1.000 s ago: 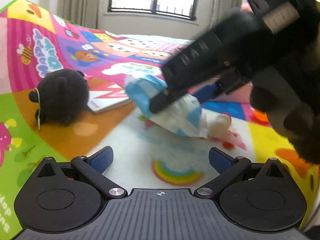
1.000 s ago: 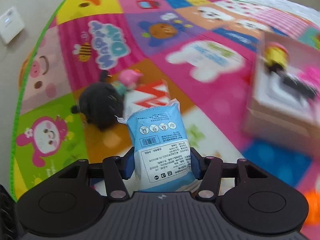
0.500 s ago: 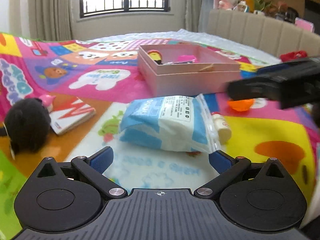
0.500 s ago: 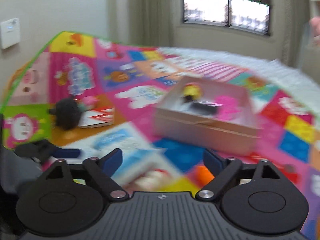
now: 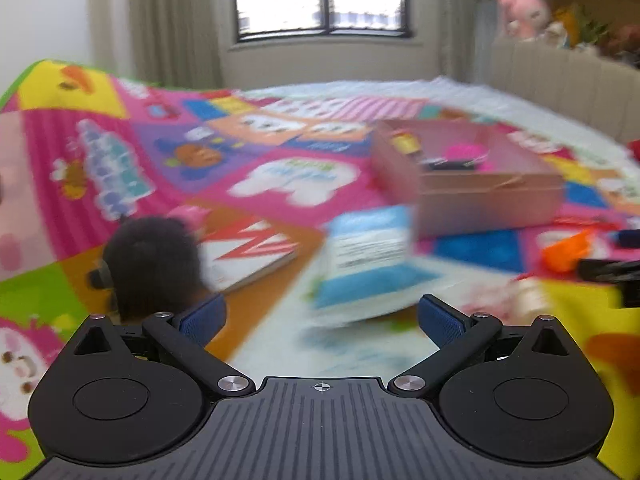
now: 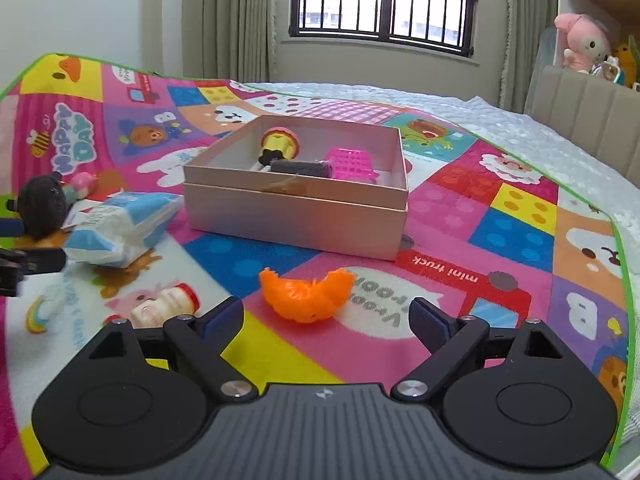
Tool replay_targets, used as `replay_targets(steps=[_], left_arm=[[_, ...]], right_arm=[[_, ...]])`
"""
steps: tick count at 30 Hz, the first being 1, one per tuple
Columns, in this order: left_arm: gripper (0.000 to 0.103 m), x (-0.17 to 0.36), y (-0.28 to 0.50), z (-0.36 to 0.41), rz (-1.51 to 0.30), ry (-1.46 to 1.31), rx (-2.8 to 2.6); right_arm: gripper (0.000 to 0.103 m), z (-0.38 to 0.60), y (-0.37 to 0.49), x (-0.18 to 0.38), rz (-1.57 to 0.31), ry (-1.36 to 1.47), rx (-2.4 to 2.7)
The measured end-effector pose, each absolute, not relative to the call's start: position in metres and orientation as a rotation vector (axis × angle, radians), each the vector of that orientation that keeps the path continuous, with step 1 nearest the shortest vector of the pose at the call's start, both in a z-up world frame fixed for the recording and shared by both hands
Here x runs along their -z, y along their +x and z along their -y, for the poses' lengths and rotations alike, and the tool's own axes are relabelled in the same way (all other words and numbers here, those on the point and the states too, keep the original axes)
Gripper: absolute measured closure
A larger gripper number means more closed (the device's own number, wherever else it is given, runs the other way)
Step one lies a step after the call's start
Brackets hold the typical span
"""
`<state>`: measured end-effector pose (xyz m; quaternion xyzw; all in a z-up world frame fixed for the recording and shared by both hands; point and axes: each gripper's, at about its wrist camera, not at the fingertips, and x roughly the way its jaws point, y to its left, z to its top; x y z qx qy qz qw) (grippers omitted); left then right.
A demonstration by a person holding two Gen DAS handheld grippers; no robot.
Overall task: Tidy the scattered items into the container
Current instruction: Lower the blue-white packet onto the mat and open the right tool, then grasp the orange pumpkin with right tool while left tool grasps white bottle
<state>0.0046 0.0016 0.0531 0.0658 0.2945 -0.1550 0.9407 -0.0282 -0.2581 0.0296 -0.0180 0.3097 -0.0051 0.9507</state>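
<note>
On the colourful play mat [image 6: 500, 216], one blue-and-white packet [image 6: 120, 228] lies on its side just left of the pink box [image 6: 296, 200], long axis running left to right, nearly touching the box's corner. One orange toy [image 6: 306, 294] sits in front of the right gripper [image 6: 326, 320], jaws wide apart, nothing held. One small bottle [image 6: 166, 306] lies flat, cap pointing right. Left gripper [image 5: 320, 316] gapes empty too, facing the blurred packet.

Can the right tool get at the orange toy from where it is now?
Probably yes. The right tool is open, and the orange toy lies on the mat just ahead between its fingers, apart from the bottle and box.
</note>
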Motion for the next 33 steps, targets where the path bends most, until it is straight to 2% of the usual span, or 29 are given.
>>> replay_targets(steps=[10,15,24,33], left_arm=[[0.001,-0.038,-0.015,0.074,-0.631,0.153,0.562],[0.001,-0.019,-0.015,0.095,-0.631,0.29,0.532],[0.0,-0.014,0.015,0.076,-0.587,0.438,0.38],[0.0,-0.01,0.027,0.046,-0.618,0.253,0.317]], right_arm=[[0.016,0.285,-0.029,-0.007,-0.604,-0.082,0.164],[0.011,0.306,-0.032,0.004,-0.598,0.03,0.163],[0.002,0.303,-0.034,0.008,-0.582,0.028,0.187],[0.0,0.301,-0.032,0.009,-0.593,0.024,0.188]])
